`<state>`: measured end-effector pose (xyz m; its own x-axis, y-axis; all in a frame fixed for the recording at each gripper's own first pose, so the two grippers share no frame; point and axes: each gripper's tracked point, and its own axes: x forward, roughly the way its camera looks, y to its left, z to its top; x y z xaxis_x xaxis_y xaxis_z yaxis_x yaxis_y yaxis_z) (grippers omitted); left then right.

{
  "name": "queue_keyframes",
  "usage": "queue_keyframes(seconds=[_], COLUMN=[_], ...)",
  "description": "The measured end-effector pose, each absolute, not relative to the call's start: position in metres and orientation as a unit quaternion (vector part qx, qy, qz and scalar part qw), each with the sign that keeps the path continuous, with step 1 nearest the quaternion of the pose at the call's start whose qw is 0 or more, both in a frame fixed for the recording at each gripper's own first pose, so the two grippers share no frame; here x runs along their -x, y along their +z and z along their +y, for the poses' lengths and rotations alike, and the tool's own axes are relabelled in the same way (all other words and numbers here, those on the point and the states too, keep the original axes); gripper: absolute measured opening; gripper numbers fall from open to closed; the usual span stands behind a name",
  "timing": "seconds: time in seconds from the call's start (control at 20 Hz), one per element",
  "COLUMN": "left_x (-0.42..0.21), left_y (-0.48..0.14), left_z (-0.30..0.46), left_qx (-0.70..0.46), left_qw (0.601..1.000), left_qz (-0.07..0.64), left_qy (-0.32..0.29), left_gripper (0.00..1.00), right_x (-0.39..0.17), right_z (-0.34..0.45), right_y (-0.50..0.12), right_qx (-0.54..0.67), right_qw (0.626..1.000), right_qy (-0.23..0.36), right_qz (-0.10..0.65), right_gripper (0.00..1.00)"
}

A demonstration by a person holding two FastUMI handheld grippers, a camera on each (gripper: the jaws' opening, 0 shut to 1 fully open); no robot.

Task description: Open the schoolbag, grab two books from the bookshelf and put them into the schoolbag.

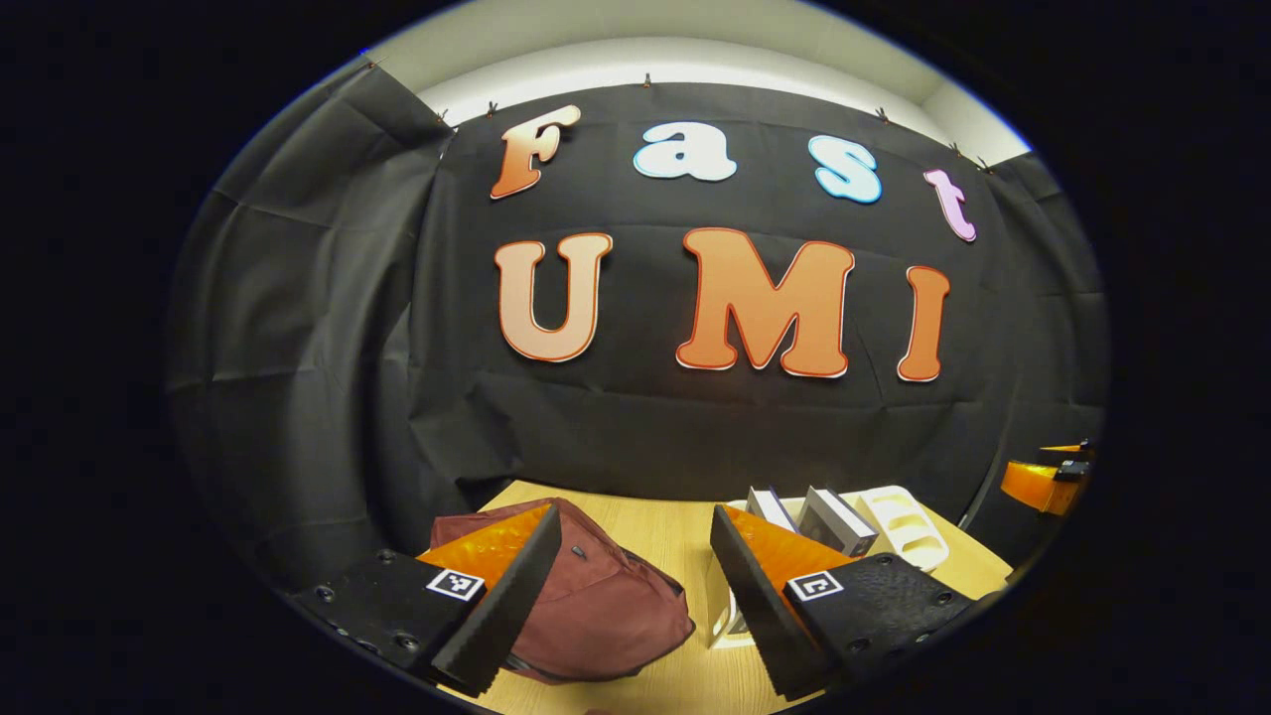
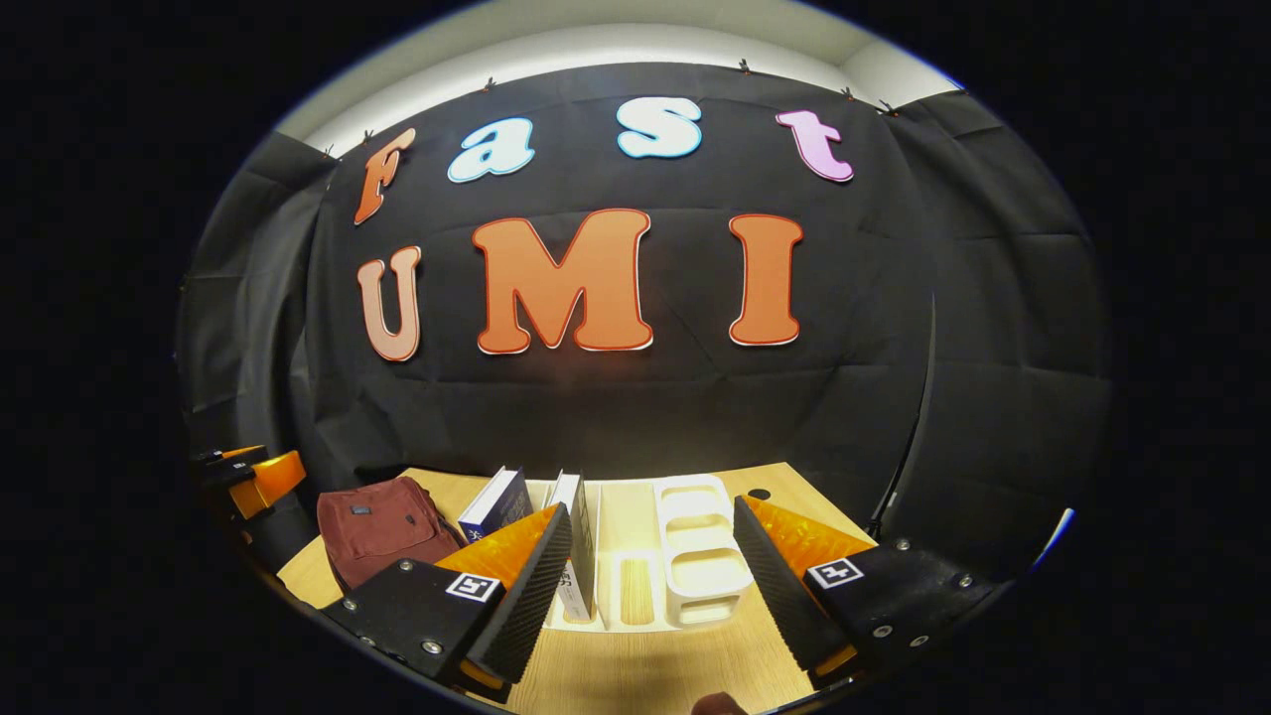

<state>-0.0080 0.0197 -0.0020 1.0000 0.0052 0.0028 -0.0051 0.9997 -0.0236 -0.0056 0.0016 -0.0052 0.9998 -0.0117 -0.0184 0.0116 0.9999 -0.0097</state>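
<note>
Apparently nothing done: bag [image 1: 596,596] shut on the tabletop [image 1: 675,536], both books [image 2: 496,504] in the shelf [image 2: 700,556] (bag's 3 o'clock); both grippers' [image 1: 635,586] [image 2: 650,586] fingers wide, empty

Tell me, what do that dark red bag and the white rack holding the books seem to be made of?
The schoolbag looks like soft matte fabric: it slumps and creases. The bookshelf looks like smooth moulded plastic, going by its rounded, even white walls, though painted wood can't be ruled out.

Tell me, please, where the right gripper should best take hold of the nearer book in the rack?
Probably its exposed top edge, from above: the book stands upright in the white rack, faces hemmed by the second book and the dividers. The right gripper is open.
</note>
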Motion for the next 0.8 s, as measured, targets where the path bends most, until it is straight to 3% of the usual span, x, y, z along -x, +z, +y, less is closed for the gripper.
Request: queue_keyframes(seconds=[0.8], left_x=[-0.005], left_y=[-0.013], left_z=[0.019], left_qx=[0.0], left_qw=[1.0], left_qz=[0.012], left_qy=[-0.005], left_gripper=[0.95], right_x=[0.001], right_z=[-0.009], right_y=[-0.015], right_qx=[0.0], right_qw=[1.0], right_qy=[-0.022], right_qz=[0.021], right_gripper=[0.96])
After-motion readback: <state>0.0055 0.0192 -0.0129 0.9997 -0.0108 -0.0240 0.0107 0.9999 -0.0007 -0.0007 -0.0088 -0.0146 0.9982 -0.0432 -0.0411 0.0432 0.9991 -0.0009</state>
